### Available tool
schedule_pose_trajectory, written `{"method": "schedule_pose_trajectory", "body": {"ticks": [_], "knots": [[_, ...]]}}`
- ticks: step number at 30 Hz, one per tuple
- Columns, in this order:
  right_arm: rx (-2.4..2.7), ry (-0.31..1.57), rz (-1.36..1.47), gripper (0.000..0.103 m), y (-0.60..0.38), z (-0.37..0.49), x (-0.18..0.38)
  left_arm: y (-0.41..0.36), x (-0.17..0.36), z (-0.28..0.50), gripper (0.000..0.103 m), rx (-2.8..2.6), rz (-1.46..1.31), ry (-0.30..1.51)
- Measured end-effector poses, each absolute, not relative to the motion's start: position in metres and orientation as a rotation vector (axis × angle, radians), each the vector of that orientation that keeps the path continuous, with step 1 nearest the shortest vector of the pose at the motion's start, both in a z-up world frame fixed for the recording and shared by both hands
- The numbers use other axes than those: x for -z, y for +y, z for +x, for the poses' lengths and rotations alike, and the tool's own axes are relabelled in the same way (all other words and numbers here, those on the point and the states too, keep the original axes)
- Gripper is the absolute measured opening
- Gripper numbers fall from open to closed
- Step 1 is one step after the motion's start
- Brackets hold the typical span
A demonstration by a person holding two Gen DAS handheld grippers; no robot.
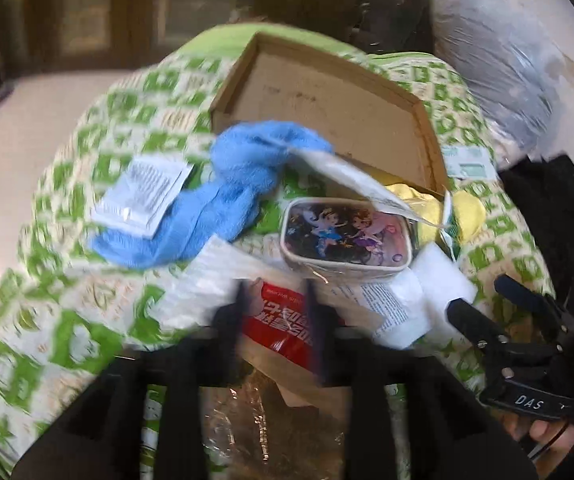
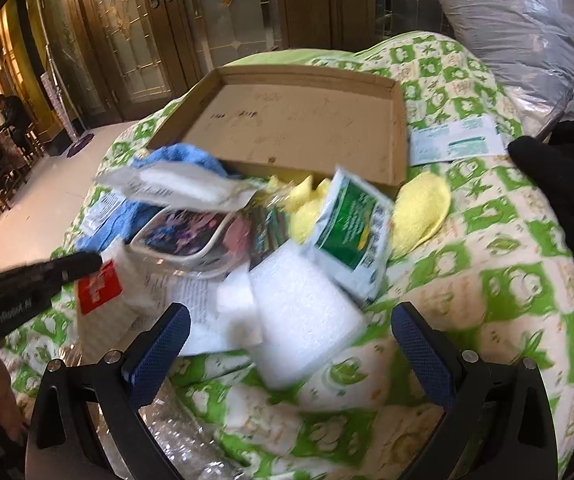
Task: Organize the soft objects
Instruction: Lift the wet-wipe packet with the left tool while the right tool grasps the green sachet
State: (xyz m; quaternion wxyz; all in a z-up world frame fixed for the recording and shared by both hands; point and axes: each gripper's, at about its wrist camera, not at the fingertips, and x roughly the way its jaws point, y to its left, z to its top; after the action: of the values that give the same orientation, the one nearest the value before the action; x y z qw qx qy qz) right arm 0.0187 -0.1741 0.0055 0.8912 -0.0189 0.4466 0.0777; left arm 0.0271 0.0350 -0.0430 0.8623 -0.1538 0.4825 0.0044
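A shallow open cardboard box [image 1: 339, 96] [image 2: 299, 120] lies on a green-and-white quilt [image 2: 487, 240]. In front of it lies a heap: a blue towel [image 1: 223, 200] [image 2: 183, 156], a cartoon-print pouch [image 1: 347, 234] [image 2: 185, 236], yellow round pads [image 2: 421, 212], a green-and-white sachet [image 2: 349, 236], white foam blocks [image 2: 303, 320] and flat white packets [image 1: 141, 196]. My left gripper [image 1: 275, 304] is shut on a red-and-brown packet [image 1: 283, 320] [image 2: 97, 286]. My right gripper [image 2: 291, 328] is open and empty, with its fingers on either side of the white foam blocks.
A large grey plastic-wrapped bundle [image 2: 527, 28] lies at the back right. A green-printed white packet [image 2: 457, 144] lies right of the box. Clear crinkled plastic [image 2: 175, 432] lies at the near edge. Wooden and glass doors [image 2: 139, 40] stand behind, with pale floor to the left.
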Motion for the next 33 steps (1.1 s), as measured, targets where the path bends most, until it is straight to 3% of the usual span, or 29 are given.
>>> {"method": "schedule_pose_trajectory", "body": {"ticks": [2, 12, 16, 18, 20, 23, 25, 28, 29, 30, 31, 33], "knots": [[-0.147, 0.917, -0.031, 0.102, -0.18, 0.023, -0.008, 0.037, 0.045, 0.028, 0.081, -0.047, -0.362, 1.007], [-0.125, 0.906, -0.01, 0.102, -0.195, 0.04, -0.008, 0.01, 0.078, 0.046, 0.082, -0.138, -0.186, 1.14], [-0.131, 0.927, 0.0, 0.102, -0.198, 0.055, -0.005, 0.021, 0.084, 0.043, 0.089, -0.135, -0.203, 1.164], [-0.132, 0.949, 0.011, 0.102, -0.198, 0.065, -0.002, 0.031, 0.091, 0.043, 0.103, -0.148, -0.232, 1.205], [-0.126, 0.971, 0.017, 0.102, -0.199, 0.076, 0.003, 0.042, 0.098, 0.042, 0.103, -0.14, -0.288, 1.237], [-0.11, 1.004, 0.017, 0.094, -0.198, 0.093, 0.012, 0.042, 0.097, 0.04, 0.103, -0.128, -0.267, 1.228], [-0.089, 1.05, 0.016, 0.087, -0.198, 0.105, 0.024, 0.038, 0.093, 0.039, 0.1, -0.124, -0.231, 1.204], [-0.067, 1.075, 0.043, 0.076, -0.201, 0.117, 0.034, 0.032, 0.086, 0.038, 0.087, -0.109, -0.2, 1.167], [-0.068, 1.076, 0.046, 0.072, -0.201, 0.119, 0.036, 0.031, 0.084, 0.037, 0.065, -0.078, -0.207, 1.153], [-0.074, 1.08, 0.054, 0.065, -0.202, 0.12, 0.037, 0.028, 0.081, 0.036, 0.054, -0.063, -0.199, 1.141], [-0.088, 1.081, 0.071, 0.057, -0.203, 0.121, 0.038, 0.024, 0.077, 0.034, 0.05, -0.061, -0.173, 1.123], [-0.096, 1.075, 0.086, 0.054, -0.205, 0.12, 0.039, 0.016, 0.072, 0.032, 0.032, -0.038, -0.133, 1.104]]}}
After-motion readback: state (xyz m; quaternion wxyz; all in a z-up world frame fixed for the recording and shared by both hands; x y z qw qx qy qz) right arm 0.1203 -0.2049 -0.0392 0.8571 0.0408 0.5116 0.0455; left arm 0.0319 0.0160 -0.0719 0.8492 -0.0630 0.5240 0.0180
